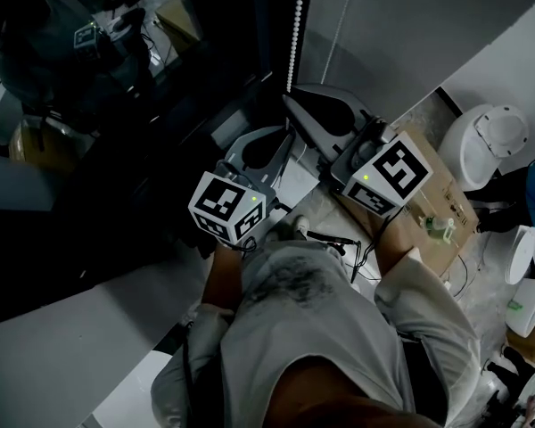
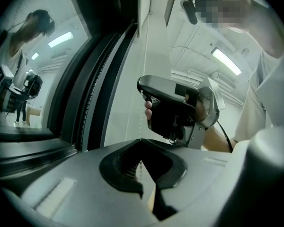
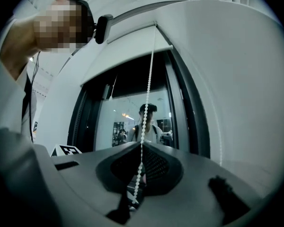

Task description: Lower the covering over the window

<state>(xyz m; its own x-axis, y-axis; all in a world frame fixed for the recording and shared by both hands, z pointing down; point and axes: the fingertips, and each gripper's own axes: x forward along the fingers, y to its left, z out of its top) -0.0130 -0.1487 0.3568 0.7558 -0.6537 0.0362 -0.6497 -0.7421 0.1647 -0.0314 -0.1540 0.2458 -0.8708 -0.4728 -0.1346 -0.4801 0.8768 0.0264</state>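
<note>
One bead chain (image 3: 149, 79), clamped in right tongs (image 3: 141, 145)

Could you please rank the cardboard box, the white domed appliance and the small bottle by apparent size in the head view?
Tied largest: cardboard box (partly hidden), white domed appliance, roughly alike.
Smallest: small bottle.

Pale grey short-sleeved shirt (image 1: 330, 328); grey left gripper (image 2: 141, 141) and right gripper (image 3: 142, 144) each carry a white, black-marked cube (image 1: 227, 205).
</note>
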